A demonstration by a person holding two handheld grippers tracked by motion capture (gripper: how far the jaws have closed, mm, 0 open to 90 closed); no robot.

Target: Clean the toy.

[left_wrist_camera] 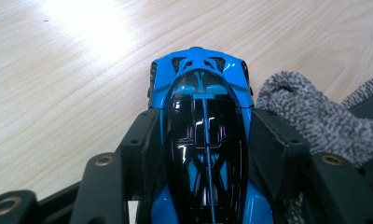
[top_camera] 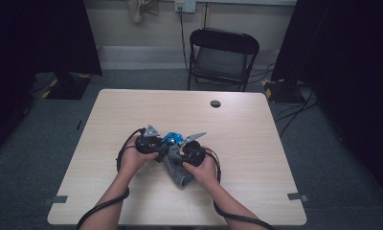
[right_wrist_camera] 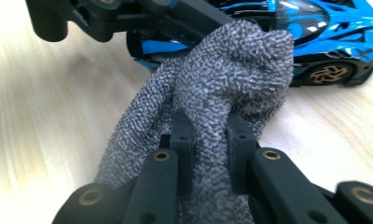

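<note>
Seen from above, a person's two forearms reach in from the near edge of a pale wooden surface, each hand holding a hand-held gripper, and the two meet just near of the middle. At the left, the left hand-held gripper is clamped on a blue toy car. In the left gripper view its two black jaws press against the car's sides, one on each flank, with the glossy black roof between them and the blue end of the car pointing away over the wood grain. The car sits low over the surface; whether its wheels touch the wood I cannot tell.

Just right of the car lies a grey knitted cloth, touching the car's side. The right hand-held gripper has its jaws drawn close together, pinching a fold of this cloth. In the right gripper view the bunched grey fabric rises between the two black jaws and leans against the blue car, whose bronze-spoked wheel shows beside it.

Farther off, beyond the surface, a black folding chair stands on grey carpet.
</note>
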